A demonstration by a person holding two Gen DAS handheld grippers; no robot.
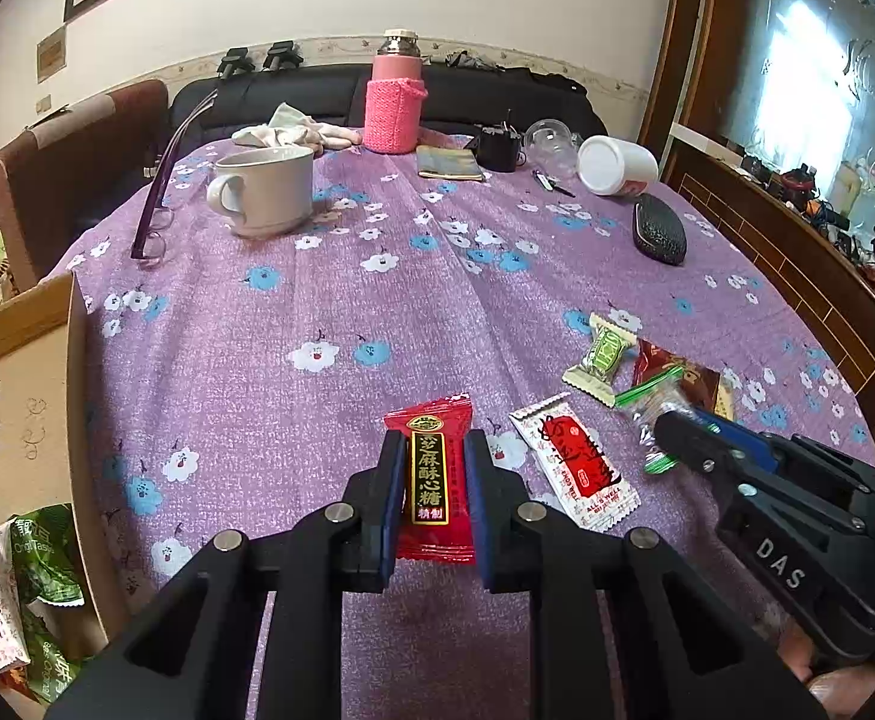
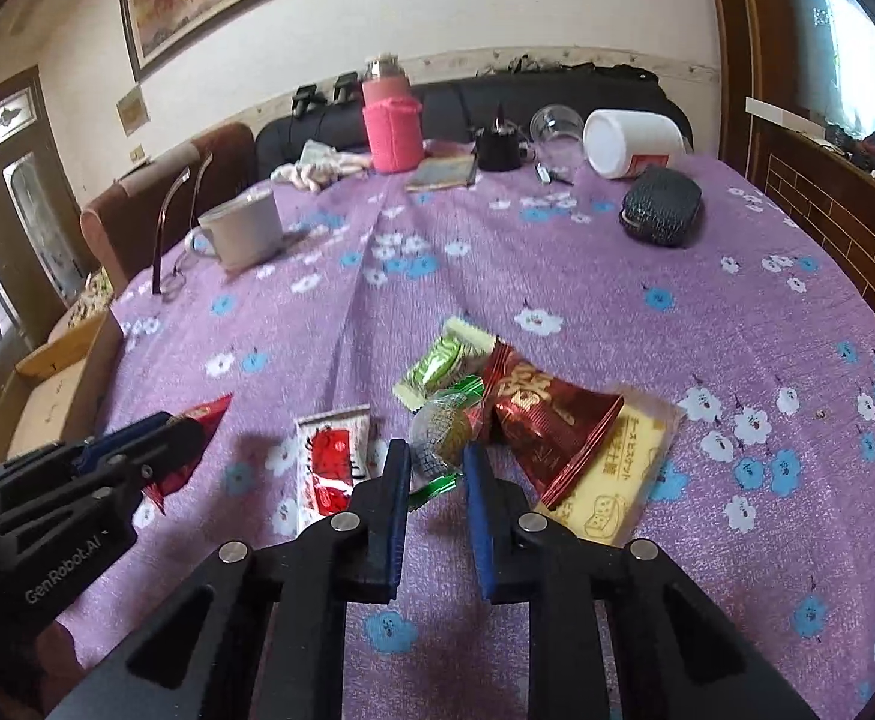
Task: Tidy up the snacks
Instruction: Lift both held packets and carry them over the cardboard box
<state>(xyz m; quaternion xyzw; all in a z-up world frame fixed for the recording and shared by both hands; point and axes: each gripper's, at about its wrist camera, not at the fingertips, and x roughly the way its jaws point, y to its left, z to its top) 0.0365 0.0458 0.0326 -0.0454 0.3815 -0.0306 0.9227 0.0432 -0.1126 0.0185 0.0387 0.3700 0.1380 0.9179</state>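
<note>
At lower centre of each wrist view, the left gripper (image 1: 434, 480) clamps the red candy (image 1: 431, 474) and the right gripper (image 2: 436, 468) pinches a clear-wrapped sweet (image 2: 440, 432) above the table (image 1: 437, 312), so the next move, I judge, is carrying both to the cardboard box (image 1: 11, 396) at left.

Both views are fairly bright, lit by daylight from a window (image 1: 809, 78) at about two o'clock, which is blown out to white glare. The tablecloth (image 1: 377, 312) is evenly lit, with soft shadows under the grippers at six o'clock. Fisheye bending curves the walls and table edge, and the corners go black. The right wrist view looks slightly softer, especially far across the table.
</note>
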